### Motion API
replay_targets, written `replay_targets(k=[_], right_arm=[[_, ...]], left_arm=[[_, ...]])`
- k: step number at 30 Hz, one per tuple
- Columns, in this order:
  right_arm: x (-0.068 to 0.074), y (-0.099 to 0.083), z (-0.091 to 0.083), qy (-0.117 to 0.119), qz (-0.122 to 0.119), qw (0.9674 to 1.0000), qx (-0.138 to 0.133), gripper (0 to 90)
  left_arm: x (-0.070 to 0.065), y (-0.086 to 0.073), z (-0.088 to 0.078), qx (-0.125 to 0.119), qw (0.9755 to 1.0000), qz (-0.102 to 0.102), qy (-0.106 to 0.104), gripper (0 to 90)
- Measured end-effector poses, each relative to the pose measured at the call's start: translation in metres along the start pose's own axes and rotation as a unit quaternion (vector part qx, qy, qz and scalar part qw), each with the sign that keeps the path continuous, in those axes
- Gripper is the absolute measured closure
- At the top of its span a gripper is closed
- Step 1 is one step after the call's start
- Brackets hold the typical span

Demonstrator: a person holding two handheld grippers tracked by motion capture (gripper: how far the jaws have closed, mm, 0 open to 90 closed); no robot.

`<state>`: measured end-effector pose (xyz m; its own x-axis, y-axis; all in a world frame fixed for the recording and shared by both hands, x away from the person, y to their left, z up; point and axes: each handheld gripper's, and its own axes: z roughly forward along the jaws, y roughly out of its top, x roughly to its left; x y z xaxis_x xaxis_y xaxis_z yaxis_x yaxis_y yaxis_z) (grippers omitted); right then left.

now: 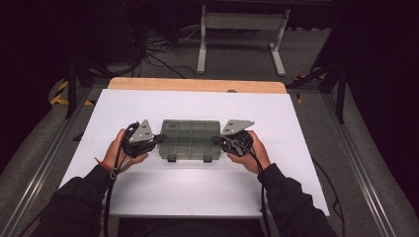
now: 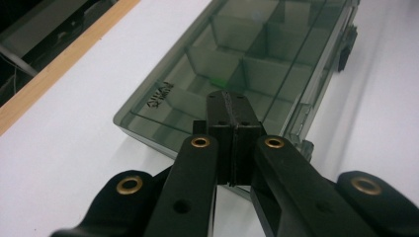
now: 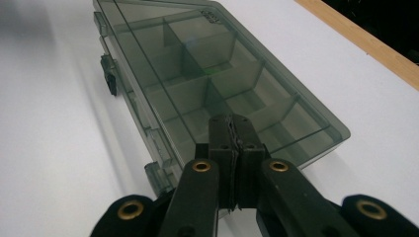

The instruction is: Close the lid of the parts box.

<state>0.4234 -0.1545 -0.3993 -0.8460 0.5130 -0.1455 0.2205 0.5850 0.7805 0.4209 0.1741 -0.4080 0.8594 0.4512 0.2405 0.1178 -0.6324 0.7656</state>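
The worktop (image 1: pixel 148 197) is a white sheet over a wooden board, whose bare edge shows along the top of the high view. A smoky, clear compartment box (image 1: pixel 190 139) lies flat on it at frame centre, lid closed, two latches on the lower edge.

High view overhead facing forward-down, both claw-mounted views close, opposite ends, sharing compartment box (image 1: pixel 190 139).

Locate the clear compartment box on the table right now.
In the high view the compartment box lies closed at the middle of the white board, its latches toward the person, flanked closely by the left tool and right tool.
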Motion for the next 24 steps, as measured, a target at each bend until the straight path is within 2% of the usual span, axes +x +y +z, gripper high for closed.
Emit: replay_targets(k=[8,15,24], right_arm=[[0.006,-0.006,0.001,0.002,-0.002,1.0,0.003,89.3],[0.012,-0.01,0.006,0.008,-0.003,1.0,0.005,89.3],[0.014,-0.015,0.003,0.008,0.001,1.0,0.002,89.3]], left_arm=[[-0.006,-0.003,0.003,0.006,1.0,0.006,-0.004,89.9],[-0.009,-0.006,0.005,0.003,0.9999,-0.004,-0.01,89.8],[-0.012,-0.009,0.006,0.004,1.0,-0.004,-0.008,89.1]])
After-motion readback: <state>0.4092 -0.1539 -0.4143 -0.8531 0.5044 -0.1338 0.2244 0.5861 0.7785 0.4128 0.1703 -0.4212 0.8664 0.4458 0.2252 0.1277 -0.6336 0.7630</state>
